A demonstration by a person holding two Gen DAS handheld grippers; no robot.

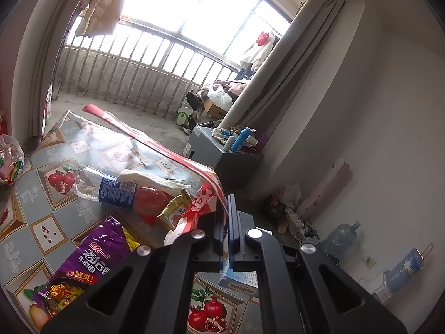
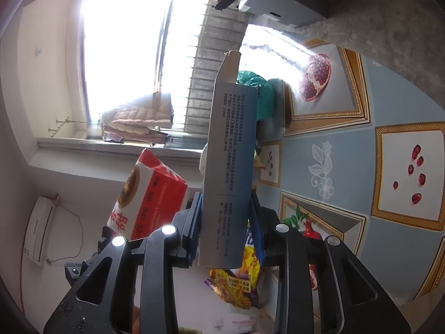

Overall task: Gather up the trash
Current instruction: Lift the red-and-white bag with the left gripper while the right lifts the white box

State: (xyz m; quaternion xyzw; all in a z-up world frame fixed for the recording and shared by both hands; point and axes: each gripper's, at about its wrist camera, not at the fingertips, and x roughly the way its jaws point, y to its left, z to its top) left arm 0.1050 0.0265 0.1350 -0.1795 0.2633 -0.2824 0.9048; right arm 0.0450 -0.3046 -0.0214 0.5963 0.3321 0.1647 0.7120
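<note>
1. Purple noodle wrapper (image 1: 91, 261): lies flat at seven o'clock on the patterned surface (image 1: 33, 192), not yet collected.
2. Plastic bottle (image 1: 111, 186): on its side at nine o'clock, a crumpled tissue (image 1: 150, 179) draped over it.
3. Left hand-held gripper (image 1: 228, 222): jaws nearly closed, pinching the rim of a red bag (image 1: 204, 197) at centre. Risk: thin film may slip free and close the bag's mouth.
4. Right hand-held gripper (image 2: 225, 222): jaws narrow, clamped on a grey-blue carton (image 2: 230, 150) pointing to twelve o'clock, the red bag at nine o'clock. Risk: the long carton could catch the rim and miss.
</note>
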